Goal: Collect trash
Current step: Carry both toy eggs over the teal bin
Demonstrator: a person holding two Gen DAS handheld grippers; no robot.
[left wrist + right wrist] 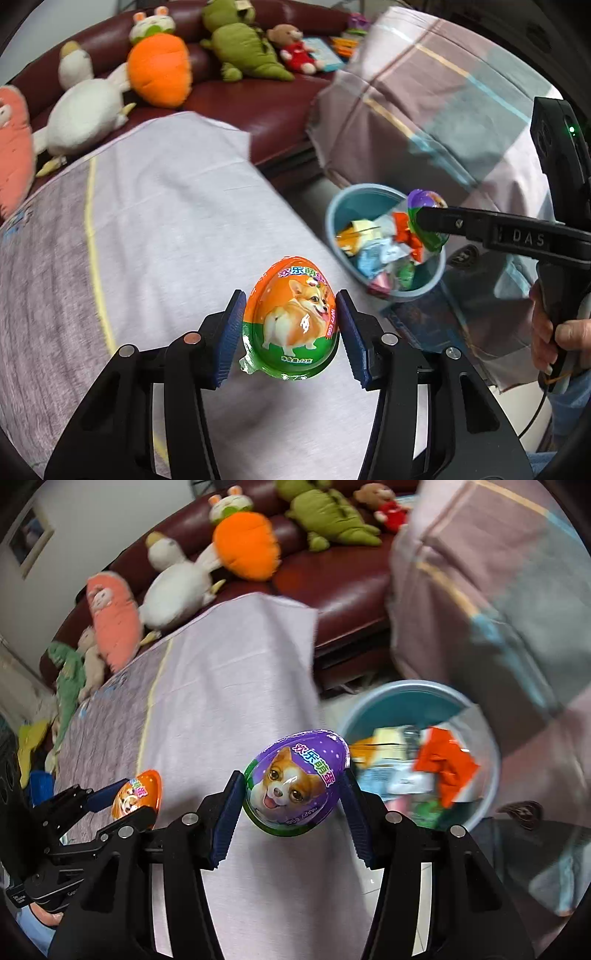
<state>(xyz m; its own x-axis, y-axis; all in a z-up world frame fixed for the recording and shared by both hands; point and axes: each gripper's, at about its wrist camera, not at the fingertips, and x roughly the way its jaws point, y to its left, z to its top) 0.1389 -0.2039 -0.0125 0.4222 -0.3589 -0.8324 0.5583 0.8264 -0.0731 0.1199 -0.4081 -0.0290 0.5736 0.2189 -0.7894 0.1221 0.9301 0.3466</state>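
Observation:
My left gripper (pixel 291 325) is shut on an orange-and-green toy egg pack with a corgi picture (pixel 291 321), held above the grey cloth-covered table (pixel 166 221). My right gripper (pixel 295 794) is shut on a purple egg pack with a puppy face (pixel 295 779). In the left wrist view the right gripper (pixel 424 221) holds the purple egg (pixel 424 201) over the rim of the blue trash bin (pixel 343 206), which holds several wrappers. In the right wrist view the bin (pixel 406 698) is to the right and the left gripper (pixel 133 801) with the orange egg (pixel 138 794) is at lower left.
A dark red sofa (pixel 258 103) behind the table carries plush toys: an orange carrot (pixel 159 70), a white goose (pixel 85 114), a green dinosaur (pixel 243 48). A plaid cloth (pixel 443 110) covers furniture at right. A person's hand (pixel 554 336) grips the right tool.

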